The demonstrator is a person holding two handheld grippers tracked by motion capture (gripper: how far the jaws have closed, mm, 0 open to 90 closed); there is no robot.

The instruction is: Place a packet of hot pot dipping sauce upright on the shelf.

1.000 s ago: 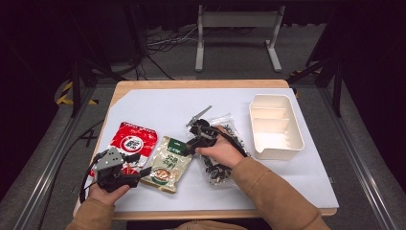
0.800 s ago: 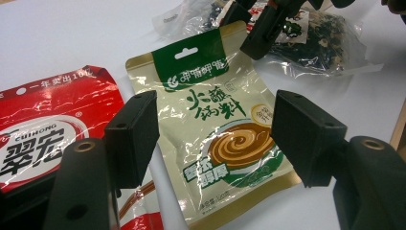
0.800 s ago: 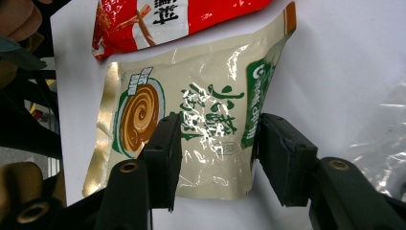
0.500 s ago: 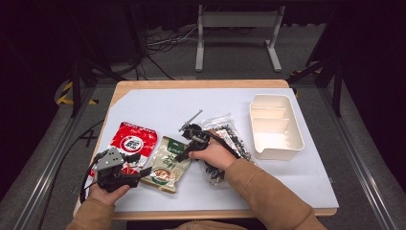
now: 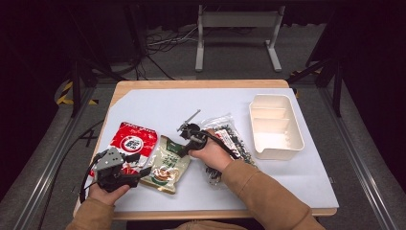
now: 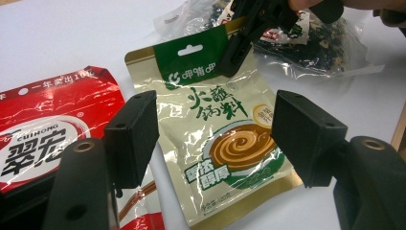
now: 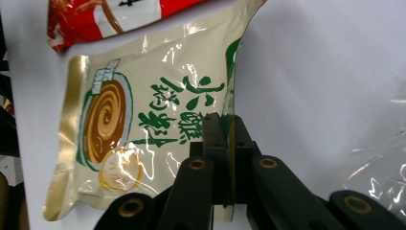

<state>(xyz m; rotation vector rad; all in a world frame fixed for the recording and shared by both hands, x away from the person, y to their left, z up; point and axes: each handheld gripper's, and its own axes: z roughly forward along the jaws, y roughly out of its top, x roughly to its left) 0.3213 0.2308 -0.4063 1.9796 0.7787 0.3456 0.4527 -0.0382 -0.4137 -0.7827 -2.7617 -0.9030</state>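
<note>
White tabletop (image 5: 158,103) carried a glossy gold sauce pouch (image 7: 143,129). Right gripper (image 7: 224,139) had just closed, pinching its crinkled edge (green-topped). Left gripper (image 6: 215,139) gaped empty.

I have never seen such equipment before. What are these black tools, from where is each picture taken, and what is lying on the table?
A person holds a two-jaw hand tool in each hand. One camera looks down from above; each other camera rides on a tool.

On the table lie a red snack bag, a gold and green sauce pouch, a clear bag of dark pieces and a white divided tray.

The right gripper has just closed on the pouch's edge. The left gripper hangs open above the pouch, holding nothing.
</note>
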